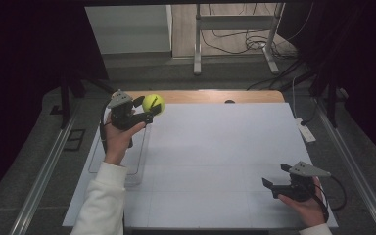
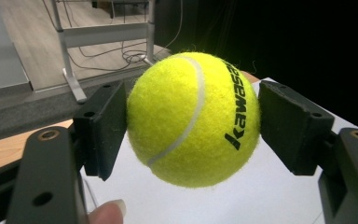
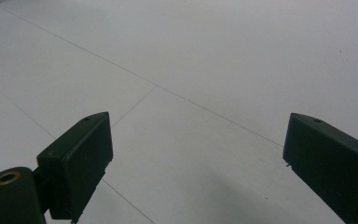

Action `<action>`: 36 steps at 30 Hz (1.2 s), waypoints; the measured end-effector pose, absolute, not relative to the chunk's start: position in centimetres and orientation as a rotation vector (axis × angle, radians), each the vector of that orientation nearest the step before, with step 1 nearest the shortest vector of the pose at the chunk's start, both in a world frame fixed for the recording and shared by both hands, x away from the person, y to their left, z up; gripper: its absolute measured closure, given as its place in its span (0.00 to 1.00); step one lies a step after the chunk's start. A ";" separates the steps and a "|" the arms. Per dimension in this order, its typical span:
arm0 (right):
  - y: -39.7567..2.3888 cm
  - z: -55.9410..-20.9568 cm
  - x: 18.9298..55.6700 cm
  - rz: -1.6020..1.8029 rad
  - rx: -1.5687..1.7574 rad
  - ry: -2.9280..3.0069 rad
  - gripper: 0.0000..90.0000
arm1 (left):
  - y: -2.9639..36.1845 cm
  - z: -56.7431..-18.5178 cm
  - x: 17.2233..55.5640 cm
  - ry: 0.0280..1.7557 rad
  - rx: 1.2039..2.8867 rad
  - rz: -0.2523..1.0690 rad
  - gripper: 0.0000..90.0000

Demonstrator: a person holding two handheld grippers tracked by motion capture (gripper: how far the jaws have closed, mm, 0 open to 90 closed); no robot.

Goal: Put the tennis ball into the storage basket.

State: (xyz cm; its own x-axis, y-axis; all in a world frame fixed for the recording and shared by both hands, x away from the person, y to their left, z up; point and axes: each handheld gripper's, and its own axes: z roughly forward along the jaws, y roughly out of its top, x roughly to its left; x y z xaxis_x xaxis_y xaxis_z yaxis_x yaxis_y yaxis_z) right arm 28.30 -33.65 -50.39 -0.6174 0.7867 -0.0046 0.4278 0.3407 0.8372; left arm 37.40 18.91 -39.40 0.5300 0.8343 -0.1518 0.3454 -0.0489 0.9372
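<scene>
The person's left hand was raised above the far left part of the counter, with the white-sleeved forearm running up from the bottom edge and leaning slightly to the right. That hand gripped the left claw from below and behind, so that the claw pointed to the right and a little away from the person. Its jaws were clamped on a yellow tennis ball, one pad on each side. In the left gripper view the ball sat squarely between the two black pads, clear of the white surface beneath, and a fingertip showed at the bottom edge. The ball was thus held in the air over the far left corner of the counter, just beyond a clear shallow tray that lay under the wrist.

The right hand rested low at the near right corner of the counter, palm cupping the right claw from below, with the claw aimed to the left across the surface. Its jaws stood well apart with nothing between them; in the right gripper view they framed bare white counter.
</scene>
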 end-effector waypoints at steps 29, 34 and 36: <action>-33.7 -50.3 28.3 1.193 1.067 2.196 0.10 | 21.9 -40.4 38.3 1.135 1.607 0.600 0.31; -33.7 -50.3 28.3 1.194 1.068 2.196 0.10 | 22.7 -40.8 38.6 1.175 1.606 0.624 0.31; -33.6 -50.3 28.3 1.194 1.068 2.196 0.10 | 23.1 -41.0 38.7 1.192 1.609 0.632 0.31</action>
State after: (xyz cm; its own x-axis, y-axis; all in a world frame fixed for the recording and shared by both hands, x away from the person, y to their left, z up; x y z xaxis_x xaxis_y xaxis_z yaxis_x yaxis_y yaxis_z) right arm 28.27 -33.64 -50.33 -0.6165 0.7874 -0.0021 0.4265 0.3362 0.8397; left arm 38.70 23.07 -41.04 0.3786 0.9144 -0.1431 0.3947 -0.0197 0.9186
